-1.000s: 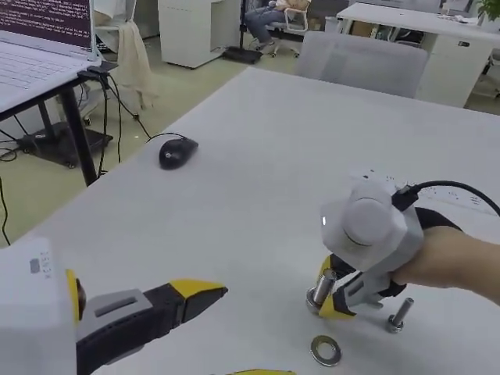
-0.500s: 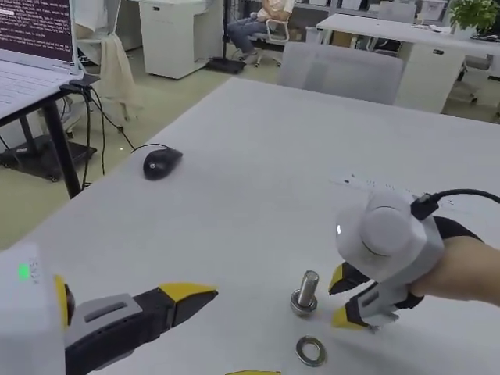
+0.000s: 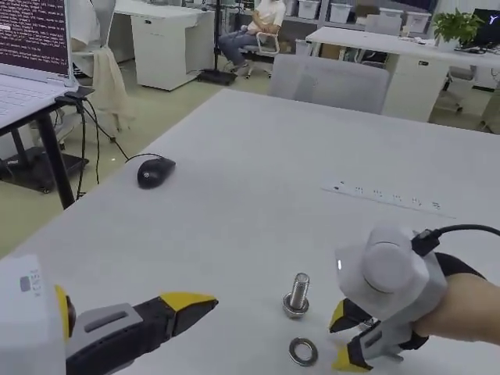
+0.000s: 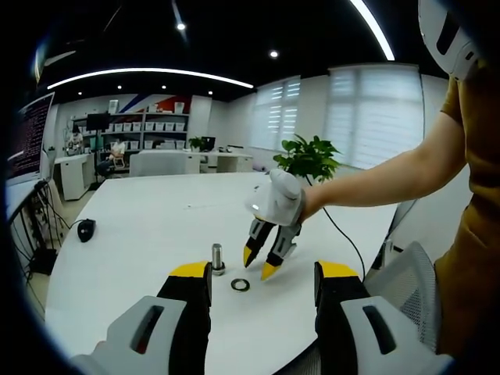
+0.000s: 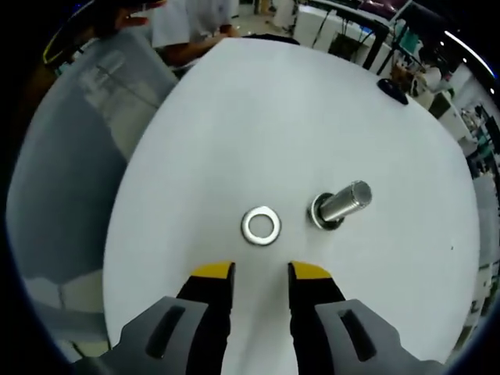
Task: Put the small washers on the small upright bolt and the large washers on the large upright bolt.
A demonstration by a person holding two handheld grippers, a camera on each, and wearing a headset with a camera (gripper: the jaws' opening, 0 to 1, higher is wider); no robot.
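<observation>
Right tool (image 5: 262,272), jaws slightly apart and empty, hangs over the worktop (image 5: 234,117), nearer the work than the wide-open left tool (image 4: 263,272). Upright bolt (image 5: 341,205) stands at 1 o'clock; loose washer (image 5: 261,225) lies flat at 12, just ahead.

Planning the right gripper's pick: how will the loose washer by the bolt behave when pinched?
The washer lies flat on the smooth table, so it may slide rather than lift. Shiny metal: probably stiff and slippery in the jaws. Being a round ring, it could roll if tipped on edge.
</observation>
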